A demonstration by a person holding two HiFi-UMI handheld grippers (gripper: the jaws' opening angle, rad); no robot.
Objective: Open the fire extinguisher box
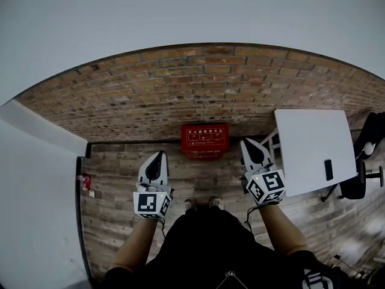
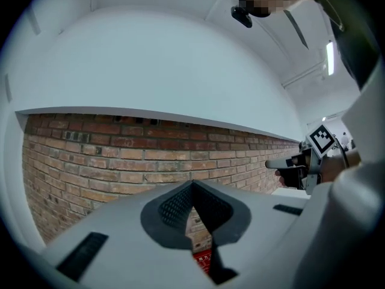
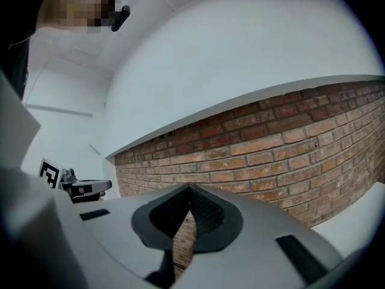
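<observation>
A red fire extinguisher box (image 1: 204,139) with white print on its lid stands on the floor against the brick wall (image 1: 198,89), its lid down. My left gripper (image 1: 159,156) is held in front of the box to its left, jaws shut with nothing in them. My right gripper (image 1: 248,144) is in front of the box to its right, also shut and empty. In the left gripper view a sliver of the red box (image 2: 203,261) shows below the closed tips (image 2: 192,185), and the right gripper (image 2: 283,163) shows at the right. The right gripper view shows closed tips (image 3: 190,188) facing brick.
A white table (image 1: 313,146) with a dark phone (image 1: 328,169) on it stands right of the box. A black office chair (image 1: 361,167) is at the far right. A white wall corner (image 1: 42,161) juts in at the left. My feet (image 1: 201,205) stand on the wooden floor.
</observation>
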